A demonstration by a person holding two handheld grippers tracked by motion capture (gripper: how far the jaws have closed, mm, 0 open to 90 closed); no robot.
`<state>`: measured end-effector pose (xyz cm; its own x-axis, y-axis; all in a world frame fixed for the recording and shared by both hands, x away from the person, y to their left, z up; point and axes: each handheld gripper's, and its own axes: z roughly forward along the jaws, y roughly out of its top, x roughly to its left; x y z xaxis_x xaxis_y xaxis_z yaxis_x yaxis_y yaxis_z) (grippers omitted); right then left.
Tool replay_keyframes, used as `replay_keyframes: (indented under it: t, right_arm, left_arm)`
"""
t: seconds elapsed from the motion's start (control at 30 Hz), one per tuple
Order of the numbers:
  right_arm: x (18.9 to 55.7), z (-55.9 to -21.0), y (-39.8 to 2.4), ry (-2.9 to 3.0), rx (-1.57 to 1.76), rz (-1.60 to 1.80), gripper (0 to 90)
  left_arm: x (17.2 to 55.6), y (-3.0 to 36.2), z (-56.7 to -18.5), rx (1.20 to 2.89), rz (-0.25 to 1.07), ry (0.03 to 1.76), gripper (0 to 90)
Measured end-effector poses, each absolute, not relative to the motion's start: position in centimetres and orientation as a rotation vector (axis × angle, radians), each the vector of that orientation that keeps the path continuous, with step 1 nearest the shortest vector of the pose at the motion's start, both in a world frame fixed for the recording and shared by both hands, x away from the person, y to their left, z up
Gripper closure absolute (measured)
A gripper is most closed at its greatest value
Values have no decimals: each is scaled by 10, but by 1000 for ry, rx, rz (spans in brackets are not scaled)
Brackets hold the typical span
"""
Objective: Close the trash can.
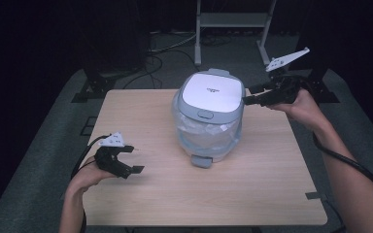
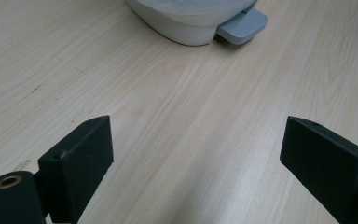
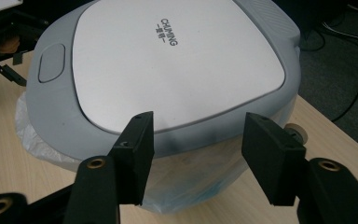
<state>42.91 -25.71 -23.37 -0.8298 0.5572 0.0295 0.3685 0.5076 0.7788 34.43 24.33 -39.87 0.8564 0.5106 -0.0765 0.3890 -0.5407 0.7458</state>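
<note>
**Pedal bin on table: lid down, right tongs at its back edge**

Dark room, cables on a grey floor, metal stand legs behind. Pale wooden table (image 1: pixel 141 204) carries one thing: a small white-and-grey pedal bin (image 1: pixel 209 116), standing at the middle toward the far side, lid (image 3: pixel 177 60) closed, clear liner bunched under the rim, foot pedal (image 2: pixel 242 25) facing the person.

Progress, as I judge it: early. Lid not raised, pedal untouched.

Right gripper (image 3: pixel 196 140) hovers just beside the lid's rear edge, jaws released, gripping nothing. Left gripper (image 1: pixel 128 162) waits near the table's left edge, well apart from the bin, jaws spread and empty.

Writing: "CHUNING" printed on the lid, smaller characters beneath unreadable.
</note>
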Motion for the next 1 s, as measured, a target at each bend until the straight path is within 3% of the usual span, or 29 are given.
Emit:
replay_keyframes:
  t: [1.0]
  right_arm:
    - [424, -275, -289, 2506, 930, 1237, 387]
  left_arm:
    - [344, 247, -400, 2197, 187, 657, 85]
